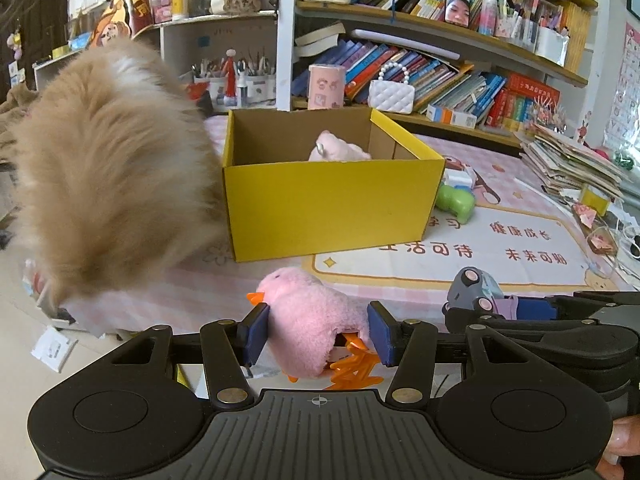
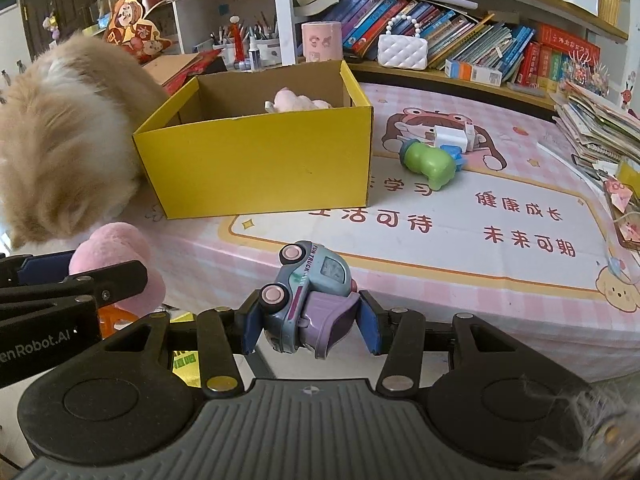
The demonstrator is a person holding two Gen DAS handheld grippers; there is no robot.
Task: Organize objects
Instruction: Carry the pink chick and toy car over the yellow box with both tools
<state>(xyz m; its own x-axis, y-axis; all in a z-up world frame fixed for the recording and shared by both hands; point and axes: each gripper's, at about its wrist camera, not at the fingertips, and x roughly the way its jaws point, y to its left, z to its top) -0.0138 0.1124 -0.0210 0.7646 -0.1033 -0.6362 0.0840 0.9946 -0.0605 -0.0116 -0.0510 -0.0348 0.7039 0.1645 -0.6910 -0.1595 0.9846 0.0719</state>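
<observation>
My left gripper (image 1: 316, 336) is shut on a pink plush chick (image 1: 308, 320) with an orange beak and feet, held off the near edge of the table. My right gripper (image 2: 308, 324) is shut on a grey-blue and purple toy truck (image 2: 310, 296), tipped on its side. The chick also shows at the left of the right wrist view (image 2: 116, 256), and the truck at the right of the left wrist view (image 1: 476, 288). An open yellow box (image 1: 328, 196) (image 2: 260, 168) stands ahead on the pink mat with a pink plush (image 1: 340, 150) (image 2: 296, 102) inside.
A fluffy tan dog (image 1: 108, 168) (image 2: 60, 136) stands on the table left of the box, touching it. A green toy (image 2: 430, 162) and a white block (image 2: 452, 136) lie right of the box. A stack of papers (image 2: 600, 128) sits at the far right; bookshelves stand behind.
</observation>
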